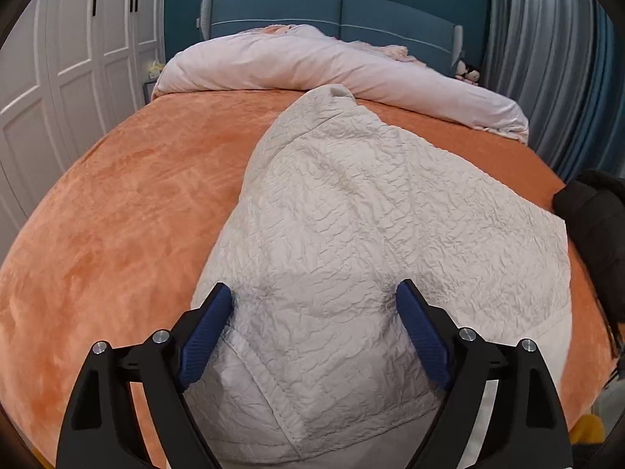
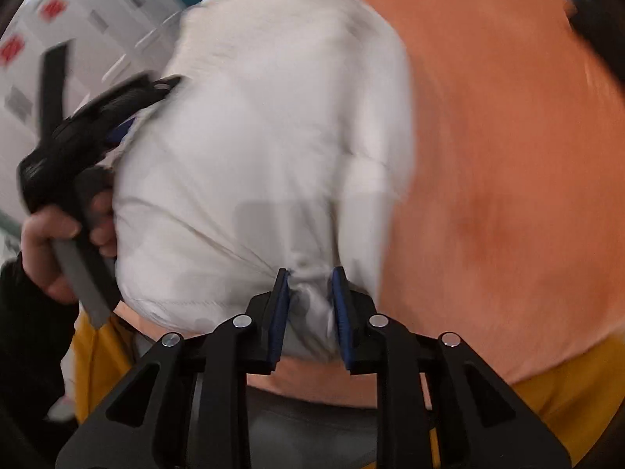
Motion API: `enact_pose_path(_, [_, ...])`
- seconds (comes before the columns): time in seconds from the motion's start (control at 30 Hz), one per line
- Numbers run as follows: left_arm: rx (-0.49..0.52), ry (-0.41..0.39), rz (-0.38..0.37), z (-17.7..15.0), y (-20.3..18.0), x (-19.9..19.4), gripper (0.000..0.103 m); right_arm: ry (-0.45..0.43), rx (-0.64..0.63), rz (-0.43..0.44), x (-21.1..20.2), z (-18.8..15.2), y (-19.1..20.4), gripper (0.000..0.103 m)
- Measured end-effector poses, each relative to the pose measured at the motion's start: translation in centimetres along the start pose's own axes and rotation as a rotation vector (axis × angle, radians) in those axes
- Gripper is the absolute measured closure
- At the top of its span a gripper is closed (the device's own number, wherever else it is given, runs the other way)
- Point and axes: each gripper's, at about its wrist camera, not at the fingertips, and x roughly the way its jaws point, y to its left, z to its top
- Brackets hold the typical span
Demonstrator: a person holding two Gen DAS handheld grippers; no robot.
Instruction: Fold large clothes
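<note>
While my left gripper (image 1: pixel 312 297) stands with fingers (image 1: pixel 207 328) spread wide, straddling a raised fold of the white quilted garment (image 1: pixel 332 215) and gripping nothing, my right gripper (image 2: pixel 310 273) has its fingers (image 2: pixel 279 312) nearly closed on a bunched edge of that garment. The garment lies on the orange bed (image 1: pixel 117 215), short of the pink duvet (image 1: pixel 312 62).
</note>
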Motion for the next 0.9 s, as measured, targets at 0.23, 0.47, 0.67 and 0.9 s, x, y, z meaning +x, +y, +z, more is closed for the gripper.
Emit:
enact_pose_path(0.23, [-0.041, 0.017, -0.044, -0.6, 1.0, -3.6, 0.02, -0.063, -0.039, -0.097, -5.1, 2.5, 0.9, 0.082])
enact_pose_path(0.47, [0.01, 0.076, -0.081, -4.1, 0.2, -6.6, 0.02, -0.235, 0.06, -0.029, -7.7, 10.9, 1.2, 0.057])
enact_pose_path(0.67, [-0.019, 0.061, -0.074, -3.8, -0.3, -7.9, 0.02, -0.185, 0.156, -0.037, -0.8, 15.7, 3.1, 0.048])
enact_pose_path(0.9, [-0.05, -0.026, -0.033, 1.1, 1.0, -8.7, 0.02, -0.348, 0.184, 0.001, -2.4, 14.7, 3.1, 0.094])
